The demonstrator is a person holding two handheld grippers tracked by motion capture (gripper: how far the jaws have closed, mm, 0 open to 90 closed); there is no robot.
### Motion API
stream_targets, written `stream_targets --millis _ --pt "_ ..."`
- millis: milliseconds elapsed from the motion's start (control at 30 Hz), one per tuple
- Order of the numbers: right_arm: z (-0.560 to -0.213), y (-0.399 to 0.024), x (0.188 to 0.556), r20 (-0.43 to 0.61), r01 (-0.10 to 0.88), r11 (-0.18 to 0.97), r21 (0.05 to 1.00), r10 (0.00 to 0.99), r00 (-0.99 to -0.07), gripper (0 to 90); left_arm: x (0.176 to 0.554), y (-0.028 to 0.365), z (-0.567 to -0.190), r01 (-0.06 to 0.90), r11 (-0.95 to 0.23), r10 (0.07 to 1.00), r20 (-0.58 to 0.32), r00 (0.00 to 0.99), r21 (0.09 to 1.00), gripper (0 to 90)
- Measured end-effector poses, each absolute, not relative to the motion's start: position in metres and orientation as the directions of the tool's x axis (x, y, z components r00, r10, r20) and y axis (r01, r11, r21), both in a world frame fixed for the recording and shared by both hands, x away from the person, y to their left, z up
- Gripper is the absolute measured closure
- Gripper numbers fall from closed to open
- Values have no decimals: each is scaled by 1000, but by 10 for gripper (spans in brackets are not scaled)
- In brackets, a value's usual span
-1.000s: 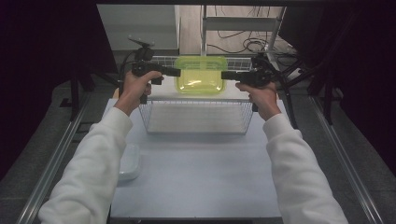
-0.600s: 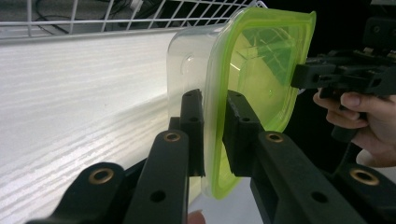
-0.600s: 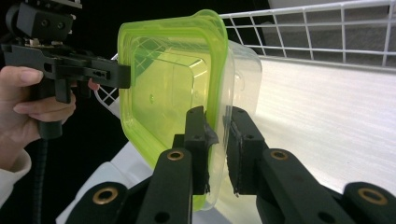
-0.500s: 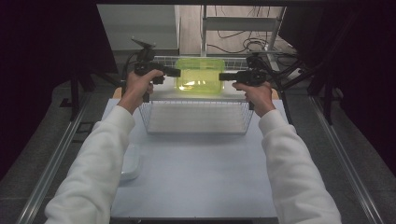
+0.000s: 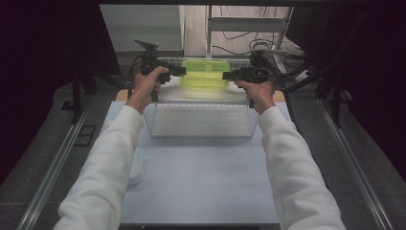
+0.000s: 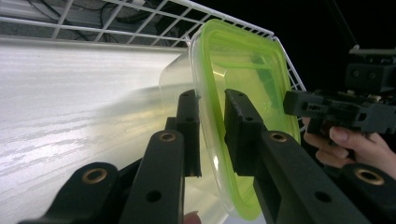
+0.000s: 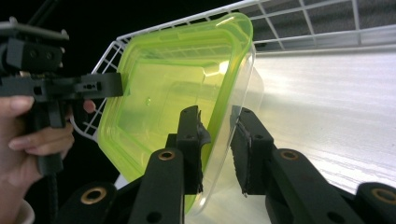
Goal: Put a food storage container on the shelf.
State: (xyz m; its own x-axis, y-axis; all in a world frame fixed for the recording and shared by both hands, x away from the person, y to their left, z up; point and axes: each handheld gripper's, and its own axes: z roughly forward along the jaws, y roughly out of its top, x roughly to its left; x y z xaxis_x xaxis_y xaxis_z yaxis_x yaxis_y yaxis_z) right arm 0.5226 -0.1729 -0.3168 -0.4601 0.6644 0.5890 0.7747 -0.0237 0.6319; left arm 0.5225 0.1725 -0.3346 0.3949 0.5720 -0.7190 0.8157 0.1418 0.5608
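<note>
A clear plastic container with a lime-green lid [image 5: 205, 74] stands tilted at the far end of a white wire basket [image 5: 201, 122], its lid facing me. My left gripper [image 5: 184, 72] grips its left rim, and the pads [image 6: 189, 116] straddle the green edge [image 6: 233, 65] and touch it. My right gripper [image 5: 224, 75] straddles the right rim [image 7: 187, 74]. A sliver of gap shows beside its right pad [image 7: 243, 140]. Both pairs of jaws have just been opening with the rim between them. Each gripper view also catches the other hand's gripper farther off.
The basket's back wall [image 6: 140, 9] rises right behind the container. A pale blue mat [image 5: 201, 182] covers the table in front of the basket. A white object [image 5: 136, 167] lies by the left sleeve. Cables and a metal rack [image 5: 249, 28] stand beyond the table.
Both hands have carried the container farther away and slightly down toward the basket's back end. The gap at the right gripper's pads has widened.
</note>
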Motion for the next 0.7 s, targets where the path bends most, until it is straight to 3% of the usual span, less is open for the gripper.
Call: stream_targets --millis 400,533,600,700 --pt "-322 -171 529 612 785 -83 613 678 -406 690 524 167 -340 794 161 620 -686 380 586 706" --pt "-321 -170 527 609 777 -99 622 684 -401 550 523 165 -340 777 165 634 -669 388 607 604" --pt "-319 -170 524 602 760 -108 641 686 -410 475 522 164 -339 759 170 636 -658 403 629 483" --pt "-316 -169 521 586 740 -108 664 691 -425 432 519 164 -335 729 179 641 -641 423 660 421"
